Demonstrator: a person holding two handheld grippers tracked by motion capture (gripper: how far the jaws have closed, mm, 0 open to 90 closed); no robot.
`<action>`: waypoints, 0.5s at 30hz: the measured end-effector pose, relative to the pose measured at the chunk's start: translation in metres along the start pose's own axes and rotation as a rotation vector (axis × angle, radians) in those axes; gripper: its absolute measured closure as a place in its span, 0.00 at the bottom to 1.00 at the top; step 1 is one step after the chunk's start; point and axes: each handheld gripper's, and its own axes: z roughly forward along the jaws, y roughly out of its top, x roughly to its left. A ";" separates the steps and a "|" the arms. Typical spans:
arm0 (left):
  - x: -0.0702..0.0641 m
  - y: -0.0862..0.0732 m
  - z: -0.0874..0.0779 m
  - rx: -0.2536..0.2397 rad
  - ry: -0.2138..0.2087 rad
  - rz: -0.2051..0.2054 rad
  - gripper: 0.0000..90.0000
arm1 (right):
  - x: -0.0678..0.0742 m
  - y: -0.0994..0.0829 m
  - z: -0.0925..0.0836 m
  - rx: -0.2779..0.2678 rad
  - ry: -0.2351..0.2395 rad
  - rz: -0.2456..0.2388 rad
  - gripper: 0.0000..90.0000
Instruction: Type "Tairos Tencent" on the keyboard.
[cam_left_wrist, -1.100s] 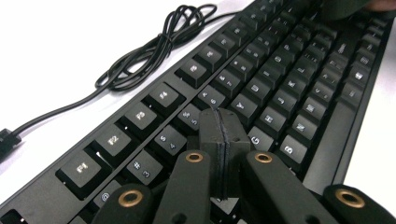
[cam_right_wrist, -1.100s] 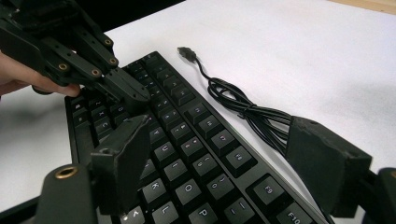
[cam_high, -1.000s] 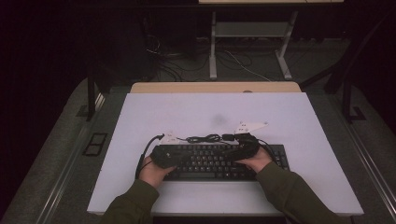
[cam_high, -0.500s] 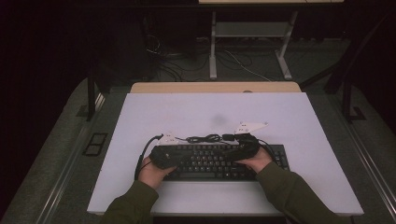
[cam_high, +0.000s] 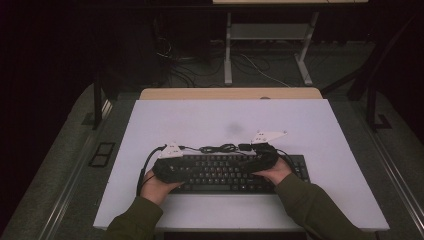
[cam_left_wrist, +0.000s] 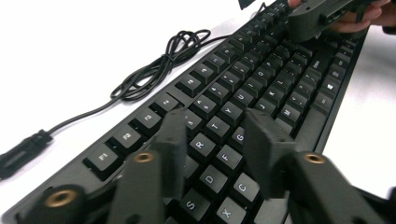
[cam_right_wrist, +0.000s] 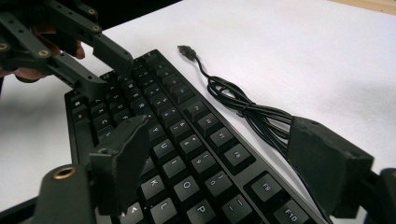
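A black keyboard lies on the white table, near its front edge. Its coiled black cable rests just behind it, ending in a USB plug. My left gripper hovers over the keys at the keyboard's left part. Its jaws have just been opening and nothing is gripped between them. My right gripper stands wide open over the keyboard's right part, one jaw above the keys and the other past the back edge near the cable. Each hand's gripper also appears in the other's view: the left gripper and the right gripper.
The far half of the table is bare white surface. A tan desk edge runs behind it, with a metal frame and floor cables farther back. Dark floor borders the table on both sides.
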 end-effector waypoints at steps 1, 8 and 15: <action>0.000 0.000 -0.001 -0.008 -0.001 0.001 0.59 | 0.000 0.000 0.000 0.000 0.000 -0.001 0.23; -0.004 -0.005 -0.003 -0.026 0.002 -0.004 0.40 | 0.002 0.002 -0.003 0.020 0.008 -0.006 0.22; -0.005 -0.014 -0.006 -0.034 0.006 -0.023 0.27 | 0.003 0.002 -0.005 0.038 0.021 -0.003 0.35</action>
